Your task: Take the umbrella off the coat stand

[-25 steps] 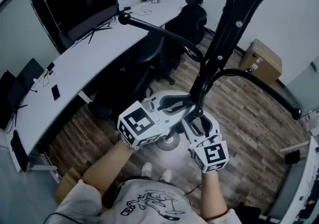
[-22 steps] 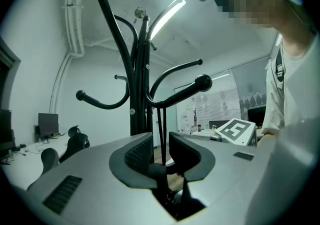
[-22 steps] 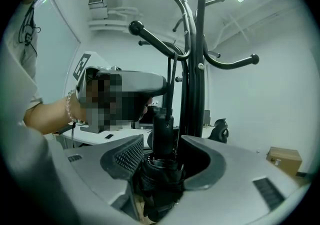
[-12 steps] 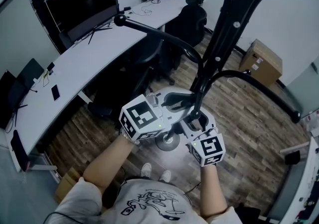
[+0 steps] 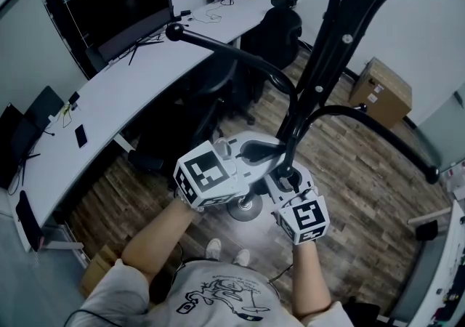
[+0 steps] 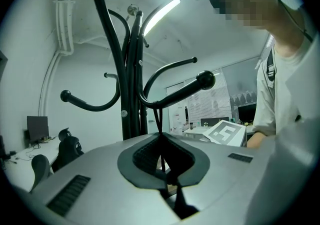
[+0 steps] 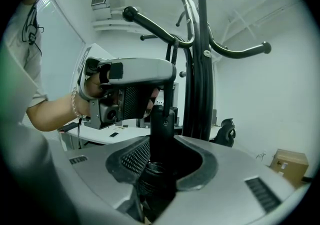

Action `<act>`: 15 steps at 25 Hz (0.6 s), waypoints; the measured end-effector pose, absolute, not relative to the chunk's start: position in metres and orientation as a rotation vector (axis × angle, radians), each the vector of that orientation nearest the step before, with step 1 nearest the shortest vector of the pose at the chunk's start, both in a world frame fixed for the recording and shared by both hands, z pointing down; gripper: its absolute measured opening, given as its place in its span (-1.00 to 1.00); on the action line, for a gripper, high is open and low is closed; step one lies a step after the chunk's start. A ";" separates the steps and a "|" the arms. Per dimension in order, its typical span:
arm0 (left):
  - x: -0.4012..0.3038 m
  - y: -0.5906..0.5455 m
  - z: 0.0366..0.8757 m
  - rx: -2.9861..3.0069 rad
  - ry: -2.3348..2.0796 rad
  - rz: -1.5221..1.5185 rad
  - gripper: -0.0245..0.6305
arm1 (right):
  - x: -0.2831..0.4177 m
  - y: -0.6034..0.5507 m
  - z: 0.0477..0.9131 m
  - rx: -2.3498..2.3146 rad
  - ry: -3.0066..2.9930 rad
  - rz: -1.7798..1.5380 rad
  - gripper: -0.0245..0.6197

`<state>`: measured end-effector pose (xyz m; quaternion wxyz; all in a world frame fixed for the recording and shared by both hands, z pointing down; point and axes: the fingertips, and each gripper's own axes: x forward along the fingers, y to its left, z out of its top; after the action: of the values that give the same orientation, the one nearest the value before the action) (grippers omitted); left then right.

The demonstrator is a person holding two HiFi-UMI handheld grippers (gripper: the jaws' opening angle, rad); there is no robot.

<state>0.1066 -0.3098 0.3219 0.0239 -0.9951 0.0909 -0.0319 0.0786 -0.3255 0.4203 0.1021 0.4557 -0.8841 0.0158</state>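
A black coat stand (image 5: pixel 320 64) rises in front of me. A black folded umbrella hangs from one hook (image 6: pixel 180 91) by a thin strap (image 6: pixel 159 129). My left gripper (image 6: pixel 165 169) is shut on that strap just under the hook, as the right gripper view also shows (image 7: pixel 135 74). The umbrella's thick black handle (image 7: pixel 163 129) stands upright between the jaws of my right gripper (image 7: pixel 160 169). Those jaws have just been closing and the pads now press on the handle. In the head view both grippers (image 5: pixel 265 150) (image 5: pixel 287 173) meet beside the pole; the umbrella's body is hidden.
A long white desk (image 5: pixel 123 93) with monitors and black office chairs (image 5: pixel 280 31) runs along the left. A cardboard box (image 5: pixel 381 89) stands against the right wall. Other curved hooks (image 5: pixel 378 118) stick out of the stand near my hands. The stand's round base (image 5: pixel 243 208) rests on wood flooring.
The right gripper has edged up to the umbrella handle and its jaws have closed round it. The left gripper has stayed on the strap.
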 end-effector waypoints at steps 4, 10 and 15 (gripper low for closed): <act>0.104 -0.308 0.319 -3.070 0.274 -0.078 -0.85 | 0.077 -0.323 0.416 1.353 -2.607 0.041 -0.47; 0.099 -0.301 0.307 -3.083 0.257 -0.016 -0.85 | 0.076 -0.318 0.401 1.364 -2.604 0.011 -0.47; 0.095 -0.295 0.300 -3.095 0.259 -0.004 -0.85 | 0.074 -0.312 0.394 1.357 -2.593 0.007 -0.47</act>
<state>0.0947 -0.2954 0.2996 0.0179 -0.9964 0.0833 -0.0012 0.0739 -0.3117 0.3940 0.1073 0.4609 -0.8809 0.0025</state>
